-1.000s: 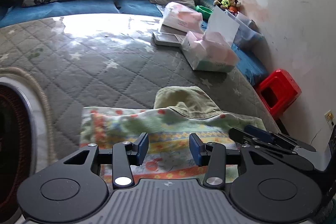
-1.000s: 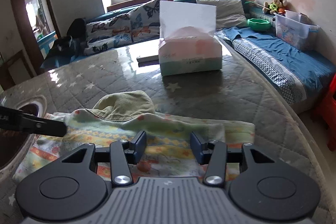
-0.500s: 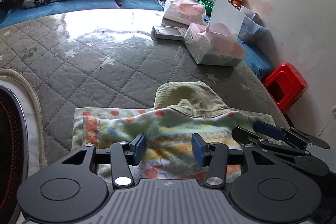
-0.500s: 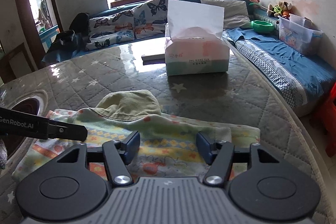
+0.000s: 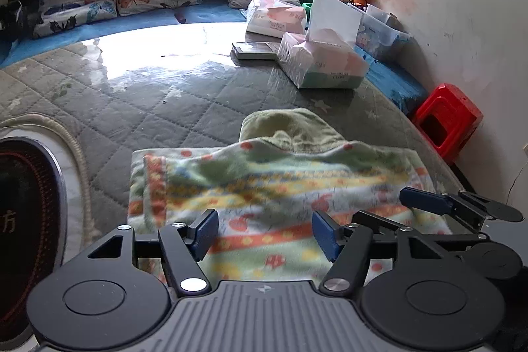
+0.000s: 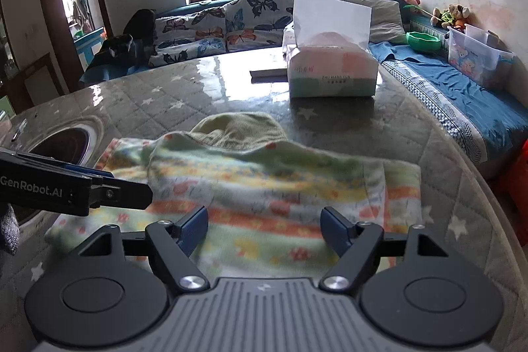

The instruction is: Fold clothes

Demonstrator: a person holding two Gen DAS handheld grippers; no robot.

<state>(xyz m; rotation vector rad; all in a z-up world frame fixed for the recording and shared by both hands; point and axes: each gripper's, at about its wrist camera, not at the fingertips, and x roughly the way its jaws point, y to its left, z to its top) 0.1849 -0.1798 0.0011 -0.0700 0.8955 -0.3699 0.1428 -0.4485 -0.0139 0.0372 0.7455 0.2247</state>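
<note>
Folded garment (image 5: 274,187) lies crosswise, green hood (image 5: 290,127) pointing away.

Left gripper (image 5: 265,235) jaws opening, right gripper (image 6: 264,231) jaws opening, both angled downward

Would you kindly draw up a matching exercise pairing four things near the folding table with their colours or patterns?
Things:
1. stool
2. bowl
3. garment
4. cushions

Descriptions:
A. butterfly print
B. green
C. red
D. pastel stripes, orange and yellow

Pairs: 1-C, 2-B, 3-D, 4-A
</note>
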